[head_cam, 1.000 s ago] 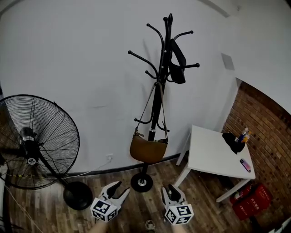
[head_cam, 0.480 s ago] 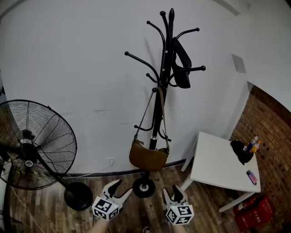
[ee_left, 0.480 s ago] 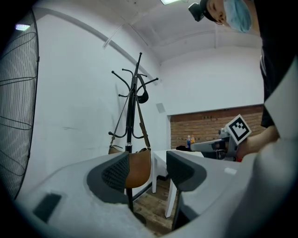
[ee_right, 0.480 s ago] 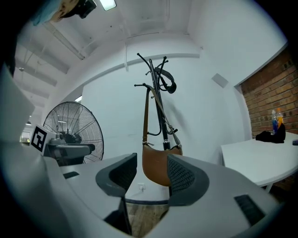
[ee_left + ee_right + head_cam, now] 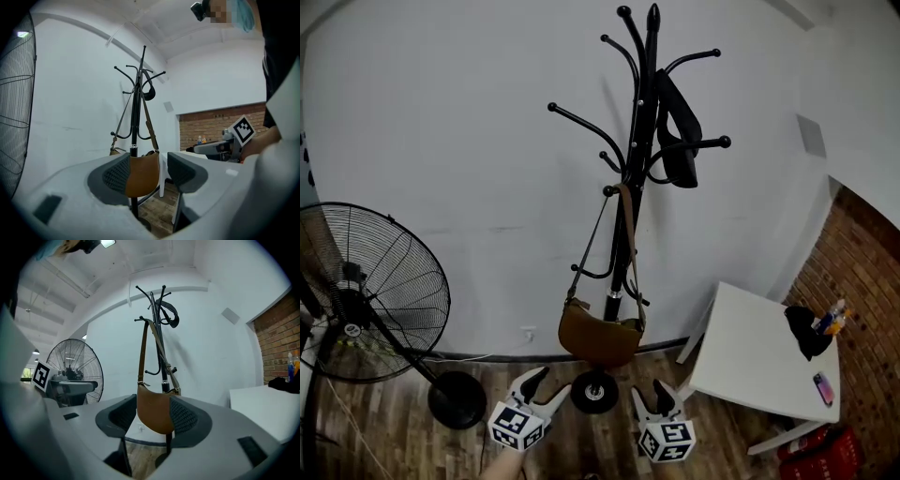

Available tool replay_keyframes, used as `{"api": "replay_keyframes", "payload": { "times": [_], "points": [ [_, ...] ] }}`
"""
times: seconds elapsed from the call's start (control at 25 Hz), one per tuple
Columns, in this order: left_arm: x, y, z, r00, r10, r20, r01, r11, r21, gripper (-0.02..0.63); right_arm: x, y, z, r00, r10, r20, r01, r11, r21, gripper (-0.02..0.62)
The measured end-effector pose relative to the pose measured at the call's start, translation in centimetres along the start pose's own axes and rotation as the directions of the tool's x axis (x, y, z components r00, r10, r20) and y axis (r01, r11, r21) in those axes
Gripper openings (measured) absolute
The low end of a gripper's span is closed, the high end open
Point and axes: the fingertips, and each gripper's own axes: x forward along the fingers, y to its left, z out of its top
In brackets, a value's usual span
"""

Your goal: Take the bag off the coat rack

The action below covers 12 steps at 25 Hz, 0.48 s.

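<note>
A brown bag (image 5: pixel 598 337) hangs low on the black coat rack (image 5: pixel 630 216), its strap looped over a hook halfway up the pole. My left gripper (image 5: pixel 546 384) and right gripper (image 5: pixel 653 396) are held low in front of the rack's base, well short of the bag. In the left gripper view the bag (image 5: pixel 143 180) shows far beyond the open left gripper (image 5: pixel 149 171). In the right gripper view the bag (image 5: pixel 153 411) hangs in the distance past the right gripper (image 5: pixel 152 416), whose jaws are opening with nothing between them.
A dark bag or strap (image 5: pixel 680 141) hangs from the rack's top hooks. A big standing fan (image 5: pixel 366 309) is at the left. At the right, a white table (image 5: pixel 750 361) carries small items, and a red basket (image 5: pixel 825 455) stands beside a brick wall. The floor is wood.
The head view has tilted up and drawn nearer, so the rack looks taller. The right gripper's jaws have spread wider. Both grippers stay low in front of the rack.
</note>
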Motion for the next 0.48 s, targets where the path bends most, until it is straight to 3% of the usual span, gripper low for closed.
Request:
{"api": "replay_keyframes", "payload": {
  "times": [0.48],
  "points": [
    [3.2,1.5,-0.1,0.997,0.073,0.001,-0.073,0.997,-0.016,0.242,4.1,-2.3,1.5,0.999,0.037,0.011,-0.036,0.998,-0.050,0.201]
  ]
}}
